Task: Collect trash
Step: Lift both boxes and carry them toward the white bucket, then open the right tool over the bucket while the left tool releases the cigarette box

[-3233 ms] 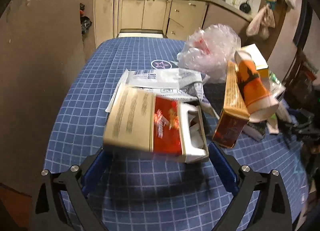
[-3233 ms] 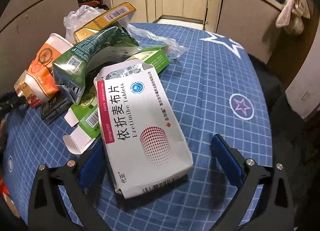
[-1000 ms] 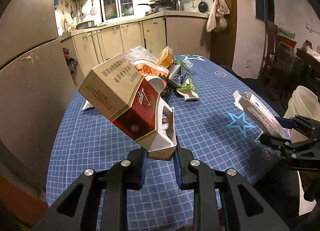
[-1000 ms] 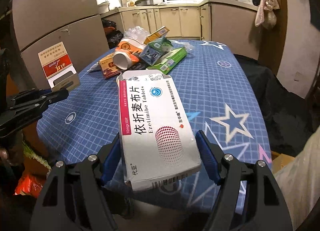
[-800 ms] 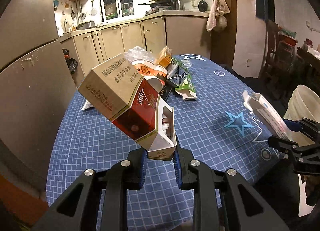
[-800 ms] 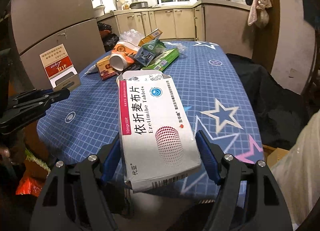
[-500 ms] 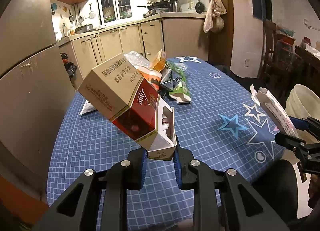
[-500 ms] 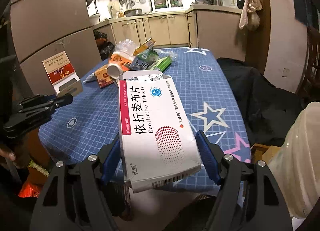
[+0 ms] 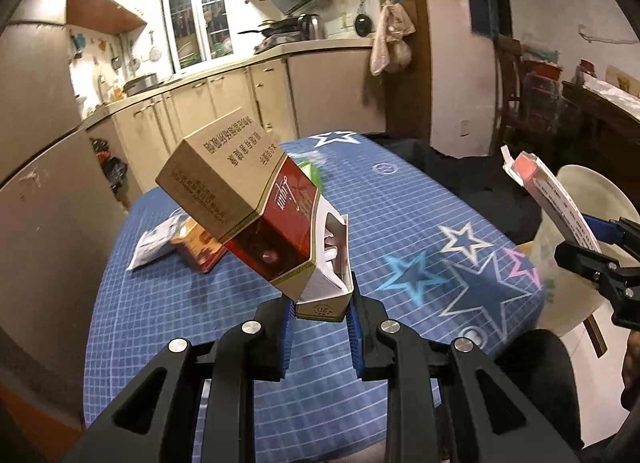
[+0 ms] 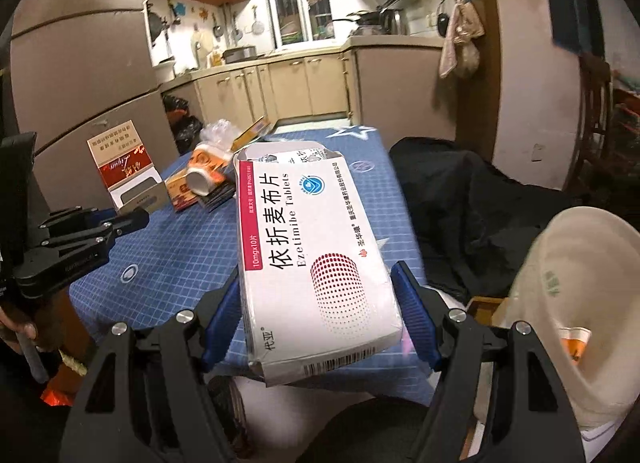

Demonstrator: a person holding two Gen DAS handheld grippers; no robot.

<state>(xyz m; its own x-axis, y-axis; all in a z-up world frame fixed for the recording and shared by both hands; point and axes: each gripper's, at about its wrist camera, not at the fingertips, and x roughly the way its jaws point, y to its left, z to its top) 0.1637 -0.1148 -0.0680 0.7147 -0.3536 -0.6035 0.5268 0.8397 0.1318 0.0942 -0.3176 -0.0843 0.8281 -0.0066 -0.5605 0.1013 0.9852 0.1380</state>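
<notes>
L claw (image 9: 322,313) pinches red carton (image 9: 256,211) by its flap only; could swing loose. R claw (image 10: 316,317) clamps tablet box (image 10: 308,247) above bench (image 10: 192,247) edge, near bin (image 10: 580,303); may miss.

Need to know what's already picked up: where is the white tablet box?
Right wrist view, centre: the white tablet box is clamped in the right gripper, above the table's near edge.
</notes>
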